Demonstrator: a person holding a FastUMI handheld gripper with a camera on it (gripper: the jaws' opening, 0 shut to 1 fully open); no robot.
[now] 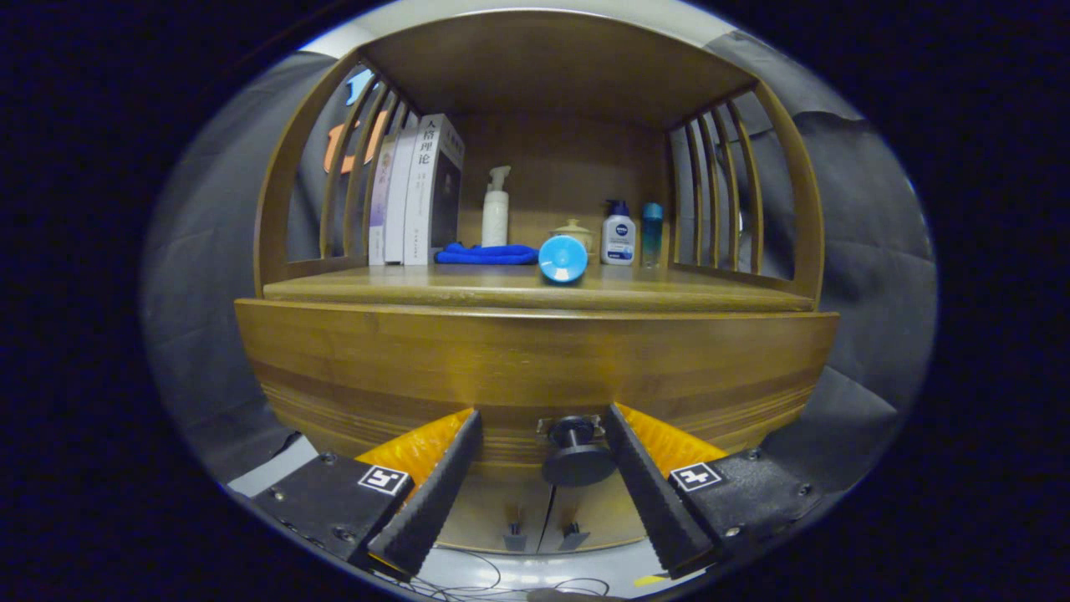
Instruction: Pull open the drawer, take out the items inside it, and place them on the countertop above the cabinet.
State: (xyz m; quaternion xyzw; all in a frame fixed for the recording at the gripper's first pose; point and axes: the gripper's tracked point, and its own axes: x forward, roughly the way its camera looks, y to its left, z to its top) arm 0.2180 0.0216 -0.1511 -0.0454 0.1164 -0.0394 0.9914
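The gripper (539, 451) faces a wooden cabinet (535, 368) head-on, its two ribbed fingers spread wide and holding nothing. Between them, closer to the right finger and seemingly apart from both, sits the round dark knob (578, 456) of the drawer (535, 393), whose curved, grained front is shut flush with the cabinet face. Above the drawer's upper edge runs the countertop (401, 286), a smooth wooden shelf with bare room along its front lip and at both front corners. Farther back on it stand upright books (418, 192) against the slatted left side, a folded blue cloth (487, 253), a white pump bottle (495, 209), a round blue object (563, 258), a small lidded jar (573, 232), a white bottle with a dark cap (619, 234) and a slim blue bottle (652, 232). Curved wooden slats fence both sides, and a wooden top closes over the shelf.
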